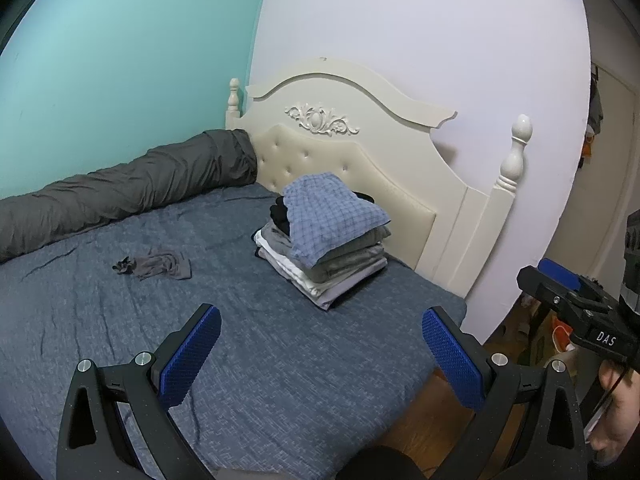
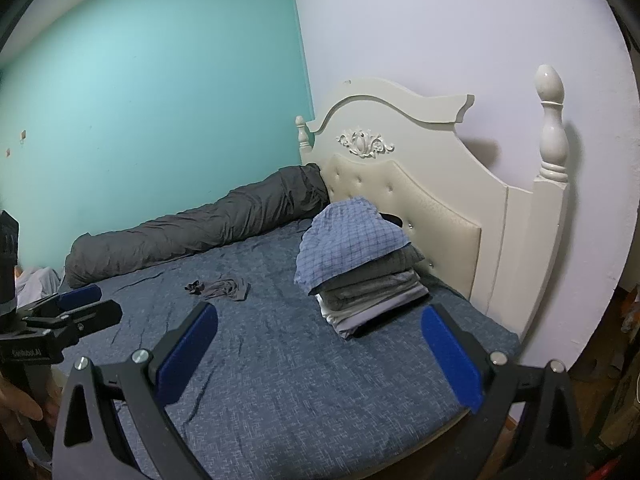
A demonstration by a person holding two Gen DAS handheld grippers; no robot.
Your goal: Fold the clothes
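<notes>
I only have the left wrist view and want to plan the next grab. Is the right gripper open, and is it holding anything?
Observer: The right gripper is open. Its blue pads stand wide apart with nothing between them.
Operator: Is any loose cloth left besides the small grey garment on the bed?
Observer: Yes. A pale grey cloth lies past the far end of the rolled grey blanket, outside your picture. I cannot tell whether it is a garment.
</notes>
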